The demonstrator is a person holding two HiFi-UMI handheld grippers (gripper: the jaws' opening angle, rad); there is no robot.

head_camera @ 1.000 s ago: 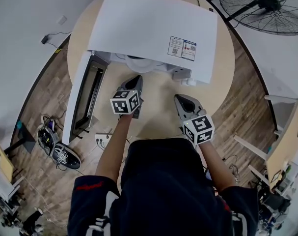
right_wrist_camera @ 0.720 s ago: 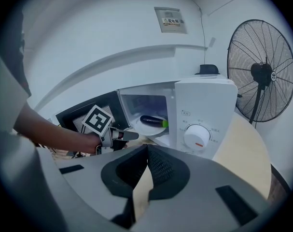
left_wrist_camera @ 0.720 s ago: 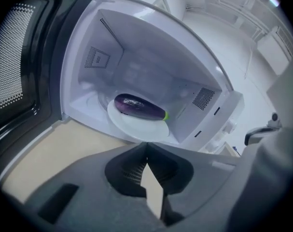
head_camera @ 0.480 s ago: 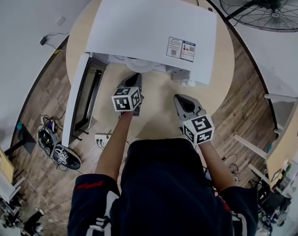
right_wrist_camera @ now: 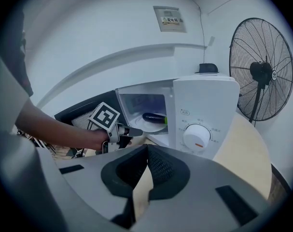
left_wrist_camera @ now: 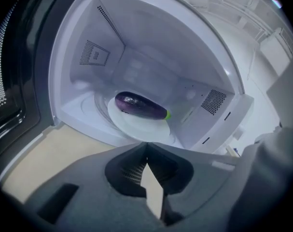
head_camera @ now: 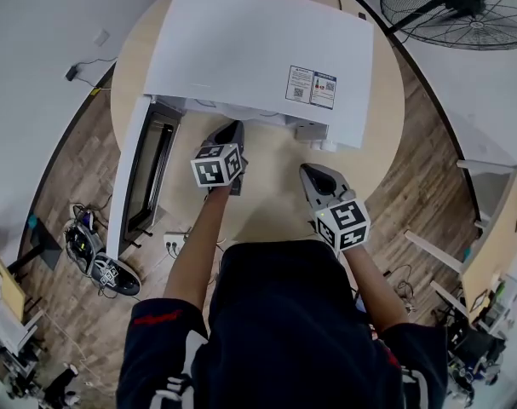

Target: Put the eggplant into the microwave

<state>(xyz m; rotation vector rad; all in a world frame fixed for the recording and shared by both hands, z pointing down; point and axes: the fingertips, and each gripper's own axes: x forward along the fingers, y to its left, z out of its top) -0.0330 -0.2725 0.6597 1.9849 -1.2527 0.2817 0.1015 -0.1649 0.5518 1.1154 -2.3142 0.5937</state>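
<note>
A dark purple eggplant (left_wrist_camera: 139,106) with a green stem end lies on the white plate (left_wrist_camera: 136,128) inside the open white microwave (head_camera: 258,49). The right gripper view also shows the eggplant (right_wrist_camera: 155,117) through the opening. My left gripper (head_camera: 231,131) is shut and empty, just in front of the cavity and pointing into it; from the right it appears as the left gripper (right_wrist_camera: 138,131) with its marker cube. My right gripper (head_camera: 313,175) hovers over the table before the control panel, jaws shut with nothing between them.
The microwave's door (head_camera: 143,173) stands swung open to the left, past the round wooden table's (head_camera: 275,190) edge. The dial (right_wrist_camera: 197,137) is on the front panel at the right. A standing fan (head_camera: 462,11) is behind the table at the right.
My left gripper has edged a little toward the microwave's opening, still shut. The right gripper has stayed where it was.
</note>
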